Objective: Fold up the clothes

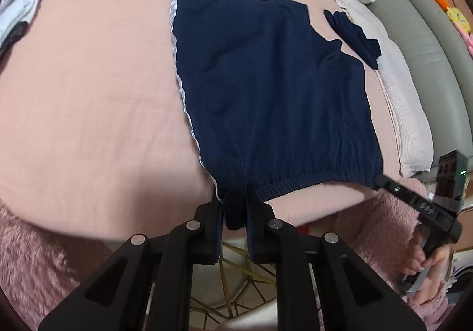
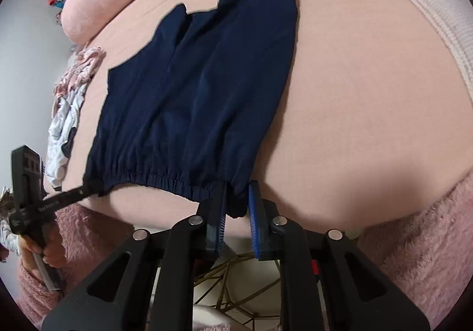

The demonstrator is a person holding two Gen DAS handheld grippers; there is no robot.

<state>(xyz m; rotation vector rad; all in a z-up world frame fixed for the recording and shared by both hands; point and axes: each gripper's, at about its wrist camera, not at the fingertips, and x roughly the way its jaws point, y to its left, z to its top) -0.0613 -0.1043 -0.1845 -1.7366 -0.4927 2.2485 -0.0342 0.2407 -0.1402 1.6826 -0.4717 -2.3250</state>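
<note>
Both tongs [image 1: 233, 212] [image 2: 236, 200], angled downward, pinch shorts' [image 1: 266, 88] waistband corners.

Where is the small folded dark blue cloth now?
In the left wrist view, the folded dark blue cloth lies at the upper right, on the pale pink blanket, just beyond the navy shorts; in the right wrist view it sits at the top edge.
</note>
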